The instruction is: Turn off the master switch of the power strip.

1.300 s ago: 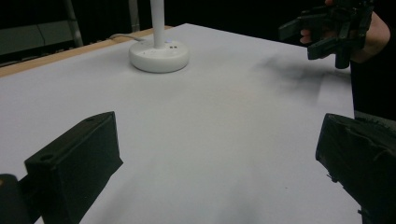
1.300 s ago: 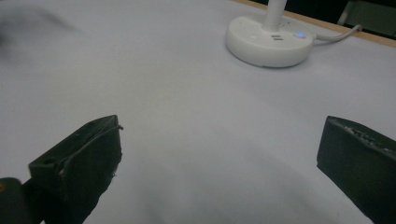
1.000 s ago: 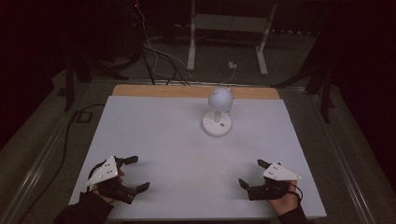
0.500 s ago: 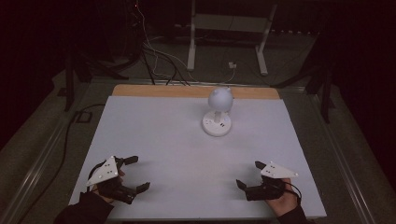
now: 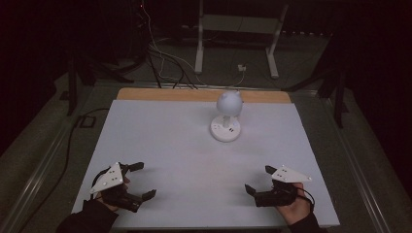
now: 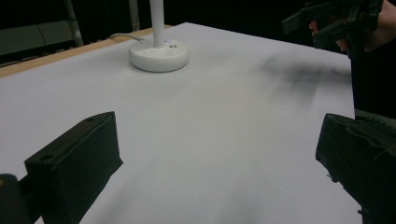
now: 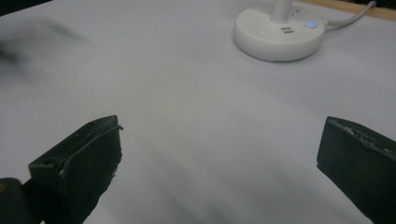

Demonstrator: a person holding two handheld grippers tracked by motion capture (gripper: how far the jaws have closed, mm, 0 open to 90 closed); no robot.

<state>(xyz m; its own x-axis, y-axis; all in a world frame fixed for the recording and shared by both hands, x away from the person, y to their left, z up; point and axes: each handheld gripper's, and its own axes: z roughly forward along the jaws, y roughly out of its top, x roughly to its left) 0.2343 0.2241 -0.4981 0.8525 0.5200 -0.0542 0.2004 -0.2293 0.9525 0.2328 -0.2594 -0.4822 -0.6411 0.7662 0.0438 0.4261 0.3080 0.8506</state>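
We are at the very start: both hands rest at the near edge of the white table (image 5: 160,145) and nothing is held yet. On the left, our left gripper (image 5: 139,180) sits with its jaws spread wide, and nothing is between them. In the left gripper view we see the bare table top between the two black jaws. In the middle, far from us, stands the little white lamp (image 5: 227,116), with its round head up on a thin stem and its flat round base touching the table. A small blue light glows on the base (image 7: 279,32) in the right gripper view. On the right, our right gripper (image 5: 259,180) is wide open too, and empty. We think the next move is to reach far forward to the lamp, well apart from both grippers. Compared with a second ago, both grippers have hardly moved and the lamp is in the same spot.
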